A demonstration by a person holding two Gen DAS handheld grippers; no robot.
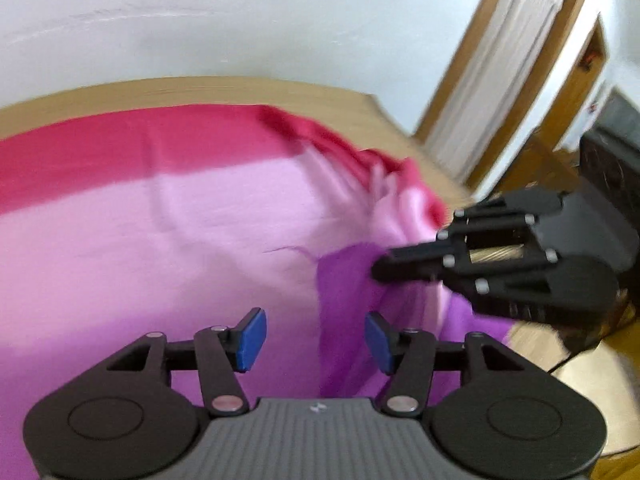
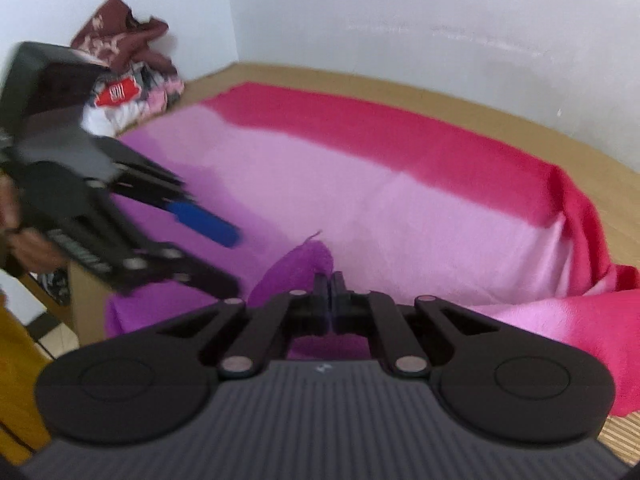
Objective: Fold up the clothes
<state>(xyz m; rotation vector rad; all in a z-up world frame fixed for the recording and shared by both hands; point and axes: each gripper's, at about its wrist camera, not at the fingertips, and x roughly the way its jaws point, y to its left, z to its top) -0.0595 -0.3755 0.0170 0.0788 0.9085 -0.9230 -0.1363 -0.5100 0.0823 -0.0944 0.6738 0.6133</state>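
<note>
Fingers (image 2: pixel 320 292) of my right gripper (image 2: pixel 330 286) are pinching a purple corner of the cloth (image 2: pixel 320 184) that is lying spread over the bench (image 2: pixel 440 92); my left gripper (image 1: pixel 316 340) is hovering with fingers (image 1: pixel 252 338) spread, gripping nothing.

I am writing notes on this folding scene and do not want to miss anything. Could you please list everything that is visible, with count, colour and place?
cloth: one, red fading to pink and purple, spread over the table, one end hanging off the edge
table: one, light wood, under the cloth, against the wall
pile of clothes: one, dark red, white and pink, in the far corner of the table
wall: white, behind the table
door: one, white with a wooden frame, far side of the room
left gripper: one, black with blue pads, open above the cloth, nothing between the pads
right gripper: one, black, shut on a purple corner of the cloth
</note>
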